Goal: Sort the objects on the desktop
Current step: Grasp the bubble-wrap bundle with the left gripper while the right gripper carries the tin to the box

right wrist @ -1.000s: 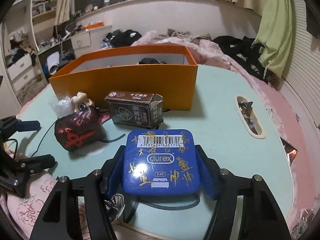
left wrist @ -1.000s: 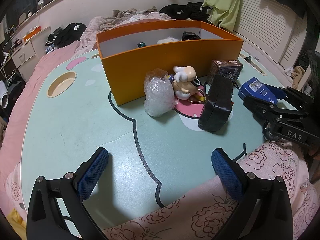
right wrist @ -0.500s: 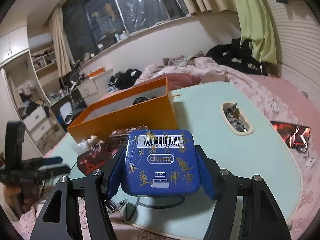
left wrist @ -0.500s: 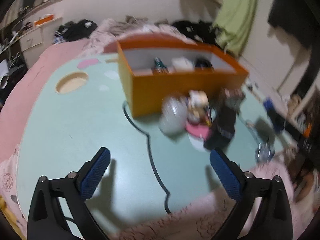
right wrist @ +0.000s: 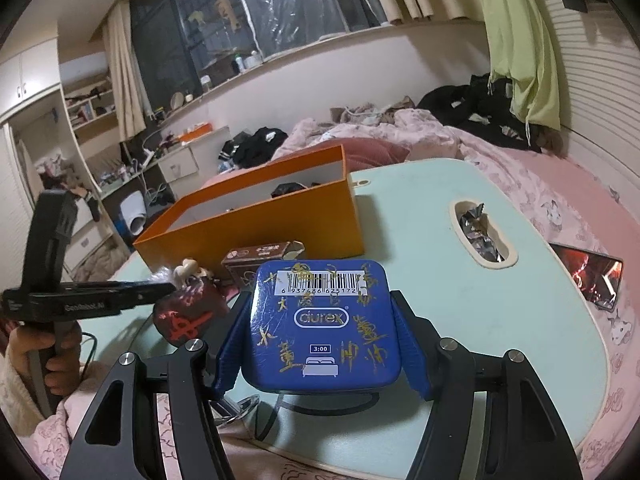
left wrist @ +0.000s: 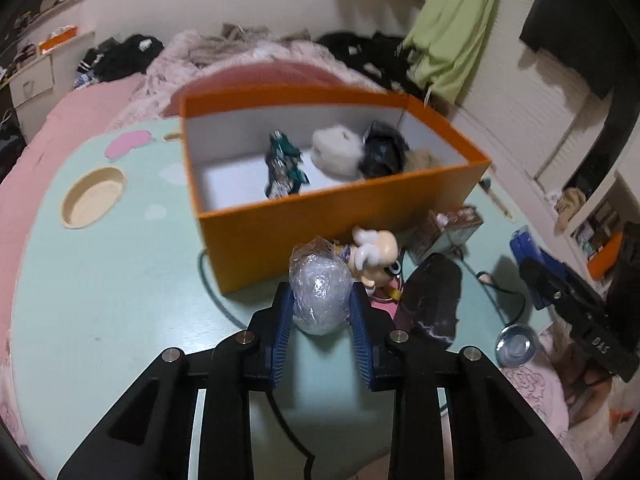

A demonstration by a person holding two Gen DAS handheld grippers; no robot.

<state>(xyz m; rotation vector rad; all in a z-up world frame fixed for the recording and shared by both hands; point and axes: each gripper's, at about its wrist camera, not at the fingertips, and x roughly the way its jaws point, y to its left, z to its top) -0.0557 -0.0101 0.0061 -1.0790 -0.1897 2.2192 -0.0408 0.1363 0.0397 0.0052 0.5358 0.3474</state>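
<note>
While the left tool (left wrist: 320,312) pinches a bubble-wrap ball (left wrist: 319,297) betw. its blue pads, just in front of the orange box (left wrist: 328,236) on the bench (left wrist: 120,280), the right tool (right wrist: 324,344) grips a blue tin (right wrist: 325,325) by both sides, held above the bench, nearer than the box. Toy figure (left wrist: 374,254), brown carton (left wrist: 448,232) & dark pouch (left wrist: 432,300) lie by the box's front wall.

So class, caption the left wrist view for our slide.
Left gripper shut on bubble-wrapped bundle before the orange box.
</note>
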